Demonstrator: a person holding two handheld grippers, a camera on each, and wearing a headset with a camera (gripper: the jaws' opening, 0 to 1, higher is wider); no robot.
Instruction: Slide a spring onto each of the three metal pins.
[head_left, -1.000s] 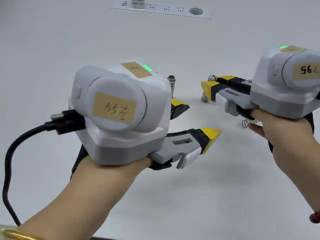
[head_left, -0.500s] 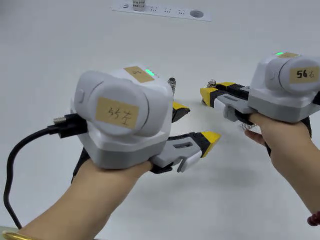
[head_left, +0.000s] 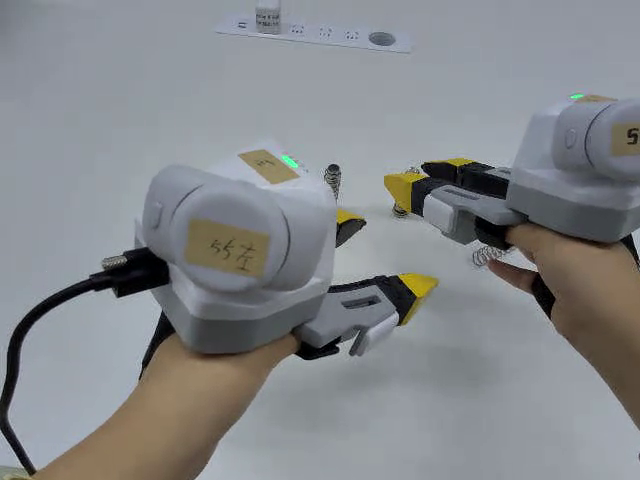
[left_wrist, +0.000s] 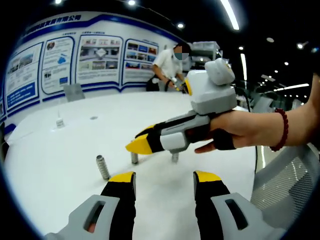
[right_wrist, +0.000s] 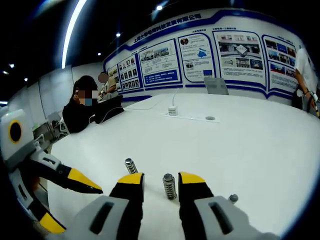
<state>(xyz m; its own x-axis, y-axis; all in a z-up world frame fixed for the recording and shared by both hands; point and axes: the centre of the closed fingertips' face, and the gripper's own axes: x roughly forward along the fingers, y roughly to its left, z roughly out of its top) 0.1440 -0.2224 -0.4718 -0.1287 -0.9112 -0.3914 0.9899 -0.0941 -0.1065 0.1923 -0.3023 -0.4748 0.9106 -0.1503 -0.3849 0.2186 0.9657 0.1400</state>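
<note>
Three metal pins stand on the white table. One pin (head_left: 333, 180) (left_wrist: 102, 166) (right_wrist: 131, 166) carries a spring and stands free beyond my left gripper (head_left: 380, 255) (left_wrist: 165, 177), which is open and empty. A second spring-covered pin (right_wrist: 169, 186) (head_left: 400, 209) (left_wrist: 134, 158) rises in the gap at the jaw tips of my right gripper (head_left: 405, 185) (right_wrist: 162, 180). The jaws are narrowly apart and not touching it. The third pin (head_left: 485, 255) (left_wrist: 175, 157) (right_wrist: 233, 198) shows coils and is partly hidden by the right hand.
A white power strip (head_left: 312, 32) lies at the far edge of the table. A black cable (head_left: 40, 300) trails from the left gripper's body. People sit and stand at the far side of the room (right_wrist: 85, 107).
The right gripper has shifted slightly left over the middle pin. The head camera has tilted, so the whole scene sits a little lower. The left gripper holds its place.
</note>
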